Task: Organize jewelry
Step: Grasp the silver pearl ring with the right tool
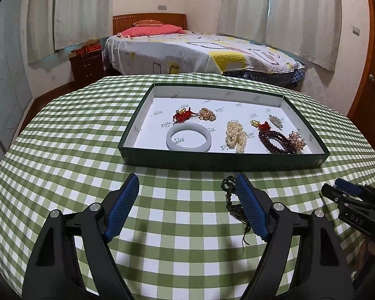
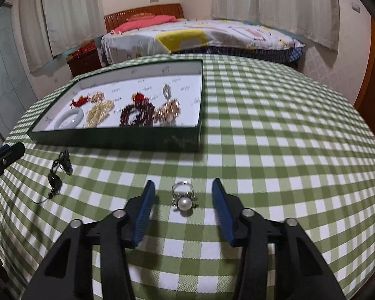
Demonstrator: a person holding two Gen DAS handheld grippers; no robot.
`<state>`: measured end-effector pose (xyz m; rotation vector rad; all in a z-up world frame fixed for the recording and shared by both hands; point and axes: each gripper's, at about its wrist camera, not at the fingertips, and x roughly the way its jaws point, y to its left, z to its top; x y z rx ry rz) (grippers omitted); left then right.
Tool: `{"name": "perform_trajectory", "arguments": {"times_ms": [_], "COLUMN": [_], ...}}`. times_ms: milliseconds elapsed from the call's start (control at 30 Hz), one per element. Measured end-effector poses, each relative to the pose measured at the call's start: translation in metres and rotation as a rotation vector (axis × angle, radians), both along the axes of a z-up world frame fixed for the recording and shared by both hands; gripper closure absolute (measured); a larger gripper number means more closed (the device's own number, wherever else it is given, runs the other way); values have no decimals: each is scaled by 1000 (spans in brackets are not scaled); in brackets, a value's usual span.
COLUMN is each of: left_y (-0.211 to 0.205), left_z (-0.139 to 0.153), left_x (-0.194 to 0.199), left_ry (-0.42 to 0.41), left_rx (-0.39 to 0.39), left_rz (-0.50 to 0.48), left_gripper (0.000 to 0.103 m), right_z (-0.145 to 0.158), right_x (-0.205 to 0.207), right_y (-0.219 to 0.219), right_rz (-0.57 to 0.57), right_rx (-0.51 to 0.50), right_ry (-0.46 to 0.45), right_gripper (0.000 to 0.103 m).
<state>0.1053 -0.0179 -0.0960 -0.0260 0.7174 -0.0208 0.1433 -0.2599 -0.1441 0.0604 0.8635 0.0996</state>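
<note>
A round table under a green-and-white checked woven cloth (image 1: 62, 150) fills both views. On it sits a shallow rectangular cardboard tray (image 1: 222, 161), dark green outside, lined with white printed paper. Inside lie a smooth, pale grey-white bangle (image 1: 188, 140), a heap of cream pearl strands (image 1: 235, 136), a coil of glossy dark-red round beads (image 1: 275, 140), a spiky gold-and-pearl cluster (image 1: 297, 138), a red knotted cord charm (image 1: 183, 115), a small gold-bead bunch (image 1: 208, 114) touching it, and a little greyish beaded piece (image 1: 275, 120) toward the far right.

On the cloth in front of the tray, a dark braided cord with a dark pendant (image 2: 56, 176) lies loose; in the left wrist view it sits just at the left gripper's right finger.

The left gripper (image 1: 186, 207) hangs over the cloth with its ribbed blue pads spread wide and nothing between them. The right gripper (image 2: 183, 208) has its pads partly spread on either side of a silver ring with one round white pearl (image 2: 183, 197), which rests on the cloth; neither pad touches it.
</note>
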Motion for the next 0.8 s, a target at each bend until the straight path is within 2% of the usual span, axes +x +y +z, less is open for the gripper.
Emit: {"name": "perform_trajectory", "arguments": {"times_ms": [233, 800], "left_y": [-4, -29], "left_z": [-6, -22], "left_x": [1, 2], "left_ry": [17, 63], "left_rx": [-4, 3], "left_rz": [-15, -86], "left_gripper": [26, 26], "right_z": [-1, 6], "right_x": [-4, -8], "right_y": [8, 34], "right_rz": [16, 89], "right_rx": [-18, 16], "right_ry": [-4, -33], "right_gripper": [81, 81]}}
